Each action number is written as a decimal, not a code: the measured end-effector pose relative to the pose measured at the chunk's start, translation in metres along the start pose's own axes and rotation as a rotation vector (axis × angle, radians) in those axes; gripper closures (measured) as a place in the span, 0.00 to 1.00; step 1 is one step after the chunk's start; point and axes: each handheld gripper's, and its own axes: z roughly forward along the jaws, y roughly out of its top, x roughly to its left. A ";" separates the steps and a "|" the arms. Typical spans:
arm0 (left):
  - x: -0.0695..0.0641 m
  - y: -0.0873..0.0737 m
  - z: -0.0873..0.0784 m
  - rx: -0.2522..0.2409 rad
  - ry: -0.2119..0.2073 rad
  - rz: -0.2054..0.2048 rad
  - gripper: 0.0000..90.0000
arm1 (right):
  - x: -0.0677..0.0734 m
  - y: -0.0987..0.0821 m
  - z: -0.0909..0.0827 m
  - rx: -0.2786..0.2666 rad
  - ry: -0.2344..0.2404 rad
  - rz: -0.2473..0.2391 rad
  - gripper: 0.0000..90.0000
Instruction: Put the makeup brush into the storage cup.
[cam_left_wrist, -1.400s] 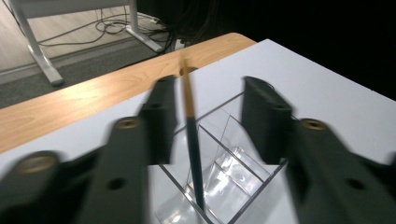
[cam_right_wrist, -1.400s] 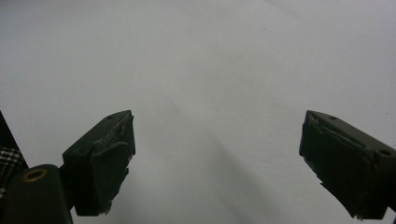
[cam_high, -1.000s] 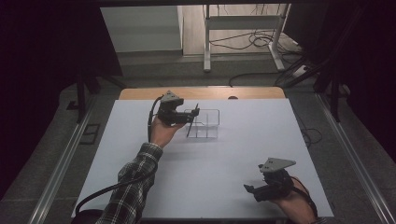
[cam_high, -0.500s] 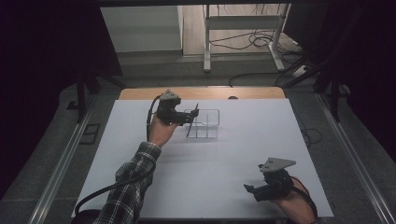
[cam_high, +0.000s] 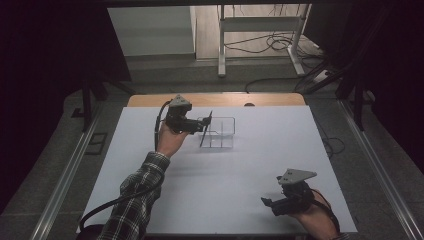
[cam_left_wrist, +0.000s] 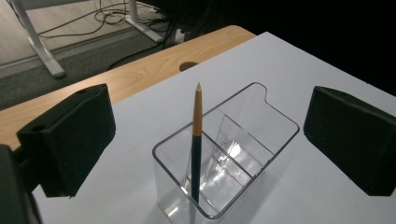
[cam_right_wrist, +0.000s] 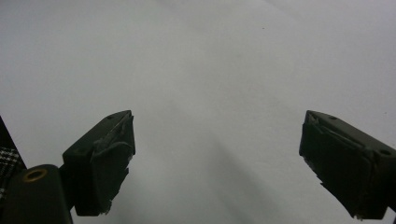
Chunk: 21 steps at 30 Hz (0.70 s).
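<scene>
A pencil (cam_left_wrist: 196, 140), dark blue below and tan above, stands tilted in the near compartment of a clear divided box (cam_left_wrist: 280, 116). My left gripper (cam_left_wrist: 208, 135) is open, its wide jaws either side of the box and not touching the pencil. From the high view, the pencil (cam_high: 206, 129) leans in the box (cam_high: 227, 119) at the table's far middle, and the left gripper (cam_high: 199, 126) sits just left of it. My right gripper (cam_high: 270, 202) is open at the near right, and in its own view the right gripper (cam_right_wrist: 229, 163) holds nothing over bare white table.
The white table top (cam_high: 250, 165) ends at a wooden strip (cam_high: 270, 99) with a round hole (cam_high: 248, 104) at the far edge. Beyond it stand a white frame (cam_high: 260, 25) and floor cables. Dark floor rails flank both sides.
The left gripper has drawn back slightly to the left of the box. The pencil stays standing in the box, and the right gripper has not moved.
</scene>
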 end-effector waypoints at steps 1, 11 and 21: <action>-0.001 0.001 -0.001 0.001 -0.001 0.008 0.03 | 0.000 0.000 0.000 0.000 -0.001 0.000 0.12; -0.003 0.003 -0.008 0.007 -0.004 0.027 0.03 | 0.000 0.000 0.000 -0.002 -0.004 -0.001 0.12; -0.001 0.002 -0.016 0.010 -0.019 0.028 0.03 | 0.000 0.000 0.000 -0.004 -0.007 -0.002 0.12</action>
